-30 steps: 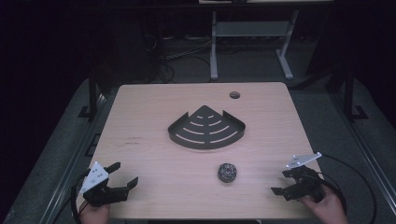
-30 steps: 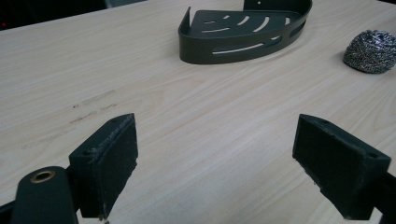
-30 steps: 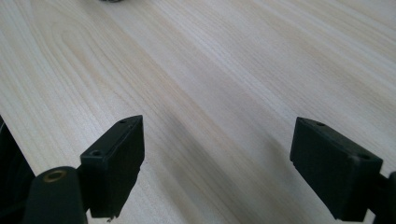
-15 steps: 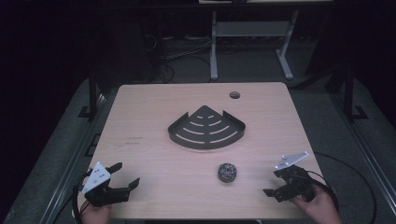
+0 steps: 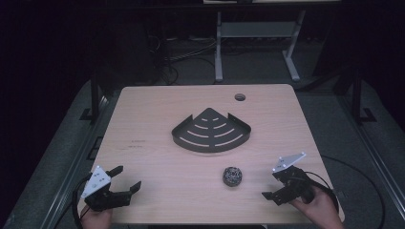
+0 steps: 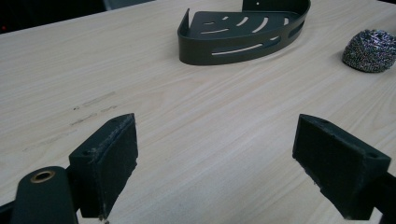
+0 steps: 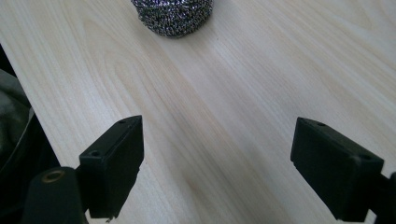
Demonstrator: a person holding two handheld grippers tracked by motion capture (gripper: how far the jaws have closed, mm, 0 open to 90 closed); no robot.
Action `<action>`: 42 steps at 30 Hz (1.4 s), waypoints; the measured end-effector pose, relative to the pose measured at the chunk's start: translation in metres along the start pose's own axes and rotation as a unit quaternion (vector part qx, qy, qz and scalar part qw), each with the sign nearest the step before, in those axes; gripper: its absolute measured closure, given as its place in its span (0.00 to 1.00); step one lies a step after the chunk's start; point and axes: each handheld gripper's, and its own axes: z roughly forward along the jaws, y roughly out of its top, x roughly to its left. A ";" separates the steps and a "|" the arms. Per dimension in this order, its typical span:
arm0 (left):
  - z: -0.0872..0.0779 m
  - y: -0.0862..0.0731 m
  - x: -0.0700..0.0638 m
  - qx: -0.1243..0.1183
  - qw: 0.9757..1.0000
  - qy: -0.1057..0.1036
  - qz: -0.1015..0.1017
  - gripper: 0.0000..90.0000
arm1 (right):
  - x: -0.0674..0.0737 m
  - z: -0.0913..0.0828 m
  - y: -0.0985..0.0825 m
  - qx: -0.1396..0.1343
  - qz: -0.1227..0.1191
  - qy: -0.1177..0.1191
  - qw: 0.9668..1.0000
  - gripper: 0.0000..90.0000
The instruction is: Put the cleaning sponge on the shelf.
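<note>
A black fan-shaped corner shelf (image 5: 210, 131) with slotted floor lies in the middle of the wooden table (image 5: 157, 157). A steel wool scrubber ball (image 5: 232, 176) rests in front of it, to the right. My left gripper (image 5: 126, 177) is open near the front left corner, empty, aimed at the shelf (image 6: 243, 32) with the scrubber (image 6: 371, 44) far to its right. My right gripper (image 5: 271, 184) is open near the front right, a short way right of the scrubber. In the right gripper view the scrubber (image 7: 173, 14) lies ahead of the open gripper (image 7: 217, 168), apart from it.
A round cable hole (image 5: 239, 97) sits near the table's far edge. The table's front edge (image 7: 28, 102) runs close beside my right gripper's left jaw. Behind the table stand a white desk frame (image 5: 219, 47) and cables on the dark floor.
My right gripper has moved left along the front of the table, closer to the scrubber. The left gripper, shelf and scrubber have stayed put.
</note>
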 end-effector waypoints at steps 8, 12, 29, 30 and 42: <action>0.000 0.001 0.000 0.000 1.000 0.000 0.001 0.15 | 0.005 0.001 0.011 0.008 -0.018 0.002 1.000 0.19; -0.001 0.001 0.000 -0.002 1.000 0.001 0.001 0.15 | 0.006 0.001 0.017 0.012 -0.024 0.002 1.000 0.18; -0.002 0.001 0.001 -0.005 1.000 0.001 -0.001 0.15 | 0.014 0.007 0.040 0.029 -0.054 0.006 0.998 0.18; -0.002 0.001 0.000 -0.005 1.000 0.001 0.000 0.15 | 0.014 0.008 0.041 0.028 -0.058 0.004 0.998 0.18; -0.003 0.002 0.000 -0.006 1.000 0.001 0.003 0.15 | 0.020 0.015 0.058 0.037 -0.080 0.009 0.996 0.18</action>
